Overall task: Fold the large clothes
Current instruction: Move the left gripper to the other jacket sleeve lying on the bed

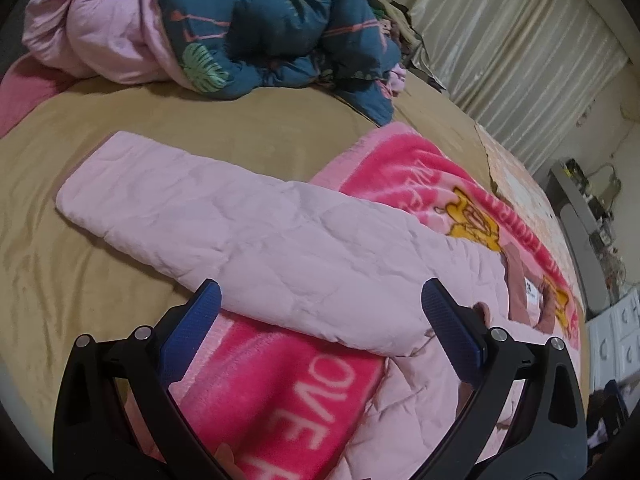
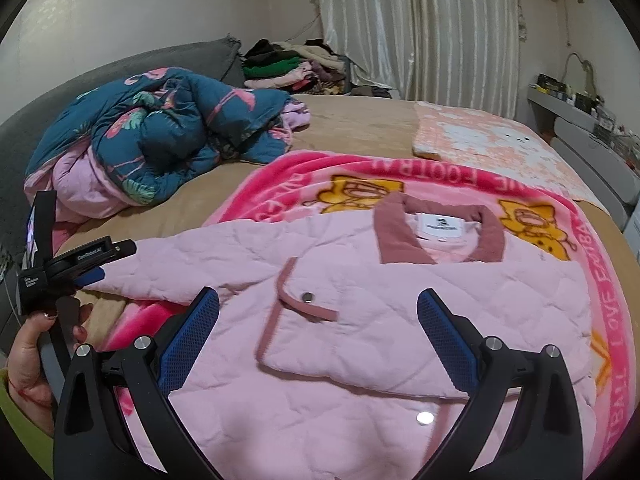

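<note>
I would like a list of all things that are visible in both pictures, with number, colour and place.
jacket: 1, pale pink quilted with darker pink collar, spread on the blanket; one sleeve lies out toward the tan sheet
blanket: 1, bright pink with yellow bears, under the jacket
sheet: 1, tan, covers the bed
duvet: 1, dark teal with flamingos, pink inside, bunched at the far left
mat: 1, peach and white, far right of the bed
clothes pile: 1, mixed colours, behind the bed
curtain: 1, cream, back wall
shelf: 1, grey, right wall
left gripper: open, over the sleeve
right gripper: open, over the jacket front
hand: 1, holds the left gripper
</note>
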A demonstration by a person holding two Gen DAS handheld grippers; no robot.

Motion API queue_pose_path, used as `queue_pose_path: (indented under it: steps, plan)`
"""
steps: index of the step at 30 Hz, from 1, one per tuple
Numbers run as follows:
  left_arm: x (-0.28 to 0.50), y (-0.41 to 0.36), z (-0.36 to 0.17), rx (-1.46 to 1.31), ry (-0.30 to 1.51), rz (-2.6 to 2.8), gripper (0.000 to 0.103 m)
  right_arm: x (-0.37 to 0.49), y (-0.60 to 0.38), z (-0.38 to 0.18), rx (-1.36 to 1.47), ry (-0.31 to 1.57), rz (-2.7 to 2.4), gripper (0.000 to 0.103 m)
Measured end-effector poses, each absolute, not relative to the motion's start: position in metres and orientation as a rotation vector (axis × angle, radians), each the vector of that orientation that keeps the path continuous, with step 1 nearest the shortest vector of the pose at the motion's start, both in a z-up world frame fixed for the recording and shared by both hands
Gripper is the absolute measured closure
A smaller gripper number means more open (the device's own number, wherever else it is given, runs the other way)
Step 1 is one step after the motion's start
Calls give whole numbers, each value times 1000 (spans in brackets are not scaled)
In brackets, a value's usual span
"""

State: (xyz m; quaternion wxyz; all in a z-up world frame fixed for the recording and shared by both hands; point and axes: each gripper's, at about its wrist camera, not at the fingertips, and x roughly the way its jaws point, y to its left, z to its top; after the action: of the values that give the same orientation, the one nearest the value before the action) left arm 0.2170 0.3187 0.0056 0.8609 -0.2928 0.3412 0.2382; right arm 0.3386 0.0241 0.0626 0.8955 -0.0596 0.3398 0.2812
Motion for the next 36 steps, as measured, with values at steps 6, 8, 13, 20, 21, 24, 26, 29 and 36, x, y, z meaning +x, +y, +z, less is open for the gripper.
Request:
queue_pose_path:
  steps: [6, 8, 13, 20, 21, 24, 26, 29, 36]
  plan:
    - [210, 341, 0, -664, 715, 542, 9, 336, 59, 62, -146, 717, 630, 4]
    - [206, 350, -4, -691, 716, 560, 9, 336, 68, 61, -155, 721, 641, 4]
    - [197, 370, -10, -744, 712, 603, 9, 335, 95, 59, -192, 730, 675, 4]
    - [185, 397, -24, -820, 716, 640, 9, 336, 128, 52, -241, 754, 709, 4]
    - [182, 403, -26, -837, 718, 644, 9, 336, 134, 50, -247, 761, 719, 4]
    - [174, 417, -32, -871, 709, 677, 9, 337, 145, 45, -261, 775, 735, 4]
    - [170, 426, -37, -895, 713, 694, 9, 336, 154, 40, -273, 785, 743, 4]
    - [164, 439, -48, -946, 720, 709, 9, 335, 165, 34, -284, 800, 759, 4]
    - [155, 462, -71, -1034, 723, 748, 9, 332, 189, 26, -312, 816, 789, 4]
